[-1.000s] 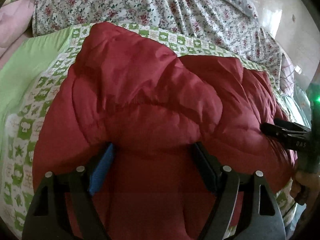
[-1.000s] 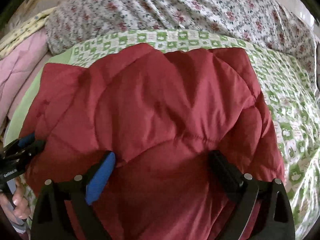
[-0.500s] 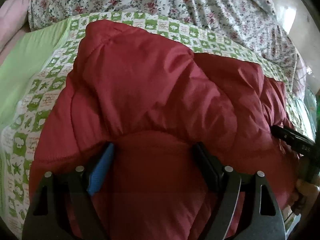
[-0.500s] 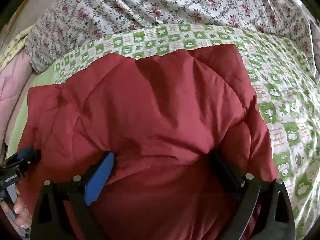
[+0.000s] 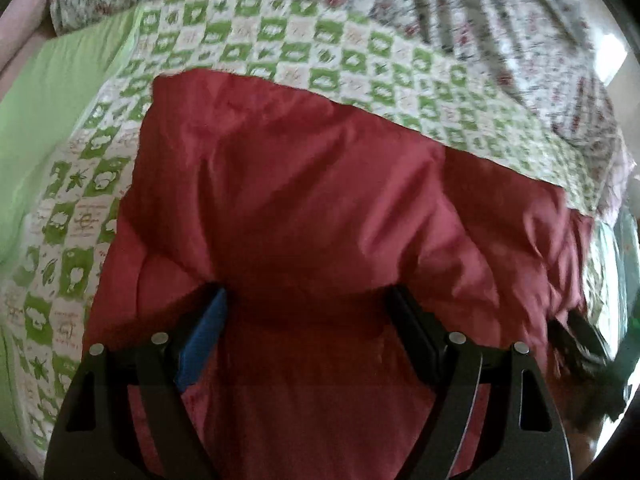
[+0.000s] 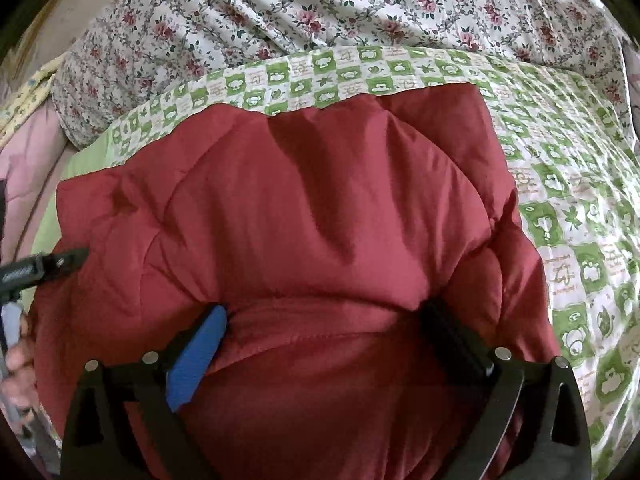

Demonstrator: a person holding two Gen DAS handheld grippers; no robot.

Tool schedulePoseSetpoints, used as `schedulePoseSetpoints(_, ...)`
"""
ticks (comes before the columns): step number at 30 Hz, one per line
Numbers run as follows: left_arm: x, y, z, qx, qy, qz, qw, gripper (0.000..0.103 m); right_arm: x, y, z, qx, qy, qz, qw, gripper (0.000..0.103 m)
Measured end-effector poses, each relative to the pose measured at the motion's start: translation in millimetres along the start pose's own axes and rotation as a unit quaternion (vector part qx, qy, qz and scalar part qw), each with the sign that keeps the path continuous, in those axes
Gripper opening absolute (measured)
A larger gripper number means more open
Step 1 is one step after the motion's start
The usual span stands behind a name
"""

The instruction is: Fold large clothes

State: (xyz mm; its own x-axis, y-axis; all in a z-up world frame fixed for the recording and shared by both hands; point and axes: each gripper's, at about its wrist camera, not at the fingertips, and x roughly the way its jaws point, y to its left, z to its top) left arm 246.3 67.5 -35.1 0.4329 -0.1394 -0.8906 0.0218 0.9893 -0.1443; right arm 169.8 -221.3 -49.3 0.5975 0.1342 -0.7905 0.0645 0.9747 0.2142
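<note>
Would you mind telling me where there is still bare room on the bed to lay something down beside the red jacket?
Free: the checked sheet to the picture-right of the red jacket, the strip of it between the jacket's far edge and the floral quilt, and the plain green sheet to the picture-left. Crowded: the near edge, where the left gripper and right gripper straddle the padded fabric.

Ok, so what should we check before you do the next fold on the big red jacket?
1. Left gripper pinches the red jacket: ok.
2. Right gripper pinches it too: ok.
3. Jacket's far edge straight: not ok, one side reaches farther.
4. Floral quilt apart from the jacket: ok, a strip of green checked sheet shows between them.
5. Jacket's near edge on the bed: cannot tell, hidden behind the grippers.
</note>
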Motion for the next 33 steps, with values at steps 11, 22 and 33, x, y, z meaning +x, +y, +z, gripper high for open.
schedulePoseSetpoints(11,-1,3,-1,-0.004,-0.009,-0.004,0.9999,0.087,0,-1,0,0.000,-0.002,0.005,1.000,0.101)
schedulePoseSetpoints(22,-86,4,-102,0.024,-0.075,-0.067,0.9946,0.087,-7,1,-2,0.001,-0.011,0.007,1.000,0.100)
schedulePoseSetpoints(33,-85,11,-136,0.036,-0.071,-0.057,0.9952,0.087,-98,25,-59,-0.040,-0.059,0.028,0.997,0.100)
